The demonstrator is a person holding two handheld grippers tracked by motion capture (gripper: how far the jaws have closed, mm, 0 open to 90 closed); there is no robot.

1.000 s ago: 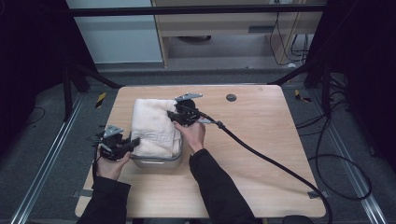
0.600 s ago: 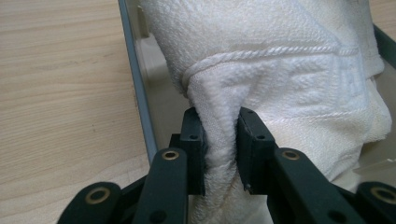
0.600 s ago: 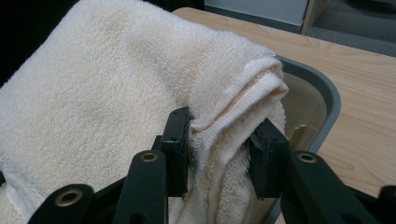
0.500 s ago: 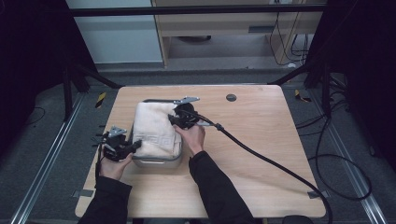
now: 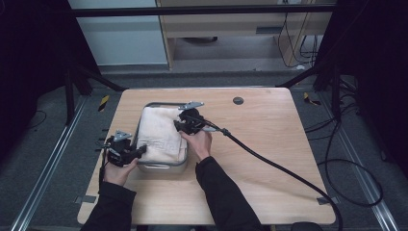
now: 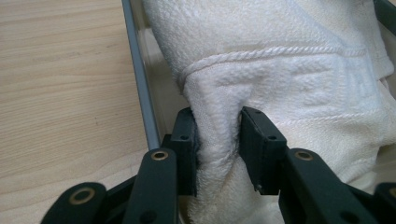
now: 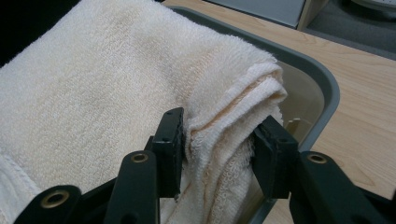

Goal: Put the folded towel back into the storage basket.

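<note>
Inside the grey tray point(image 5: 161, 167) on the desk point(image 5: 269, 130) lies one folded cream towel point(image 5: 159, 132), thick, looped, with a woven band. The left tongs point(image 6: 217, 140) pinch its near-left corner at the tray's left wall; the right tongs point(image 7: 218, 147) clamp its layered edge by the tray's right rim.
</note>
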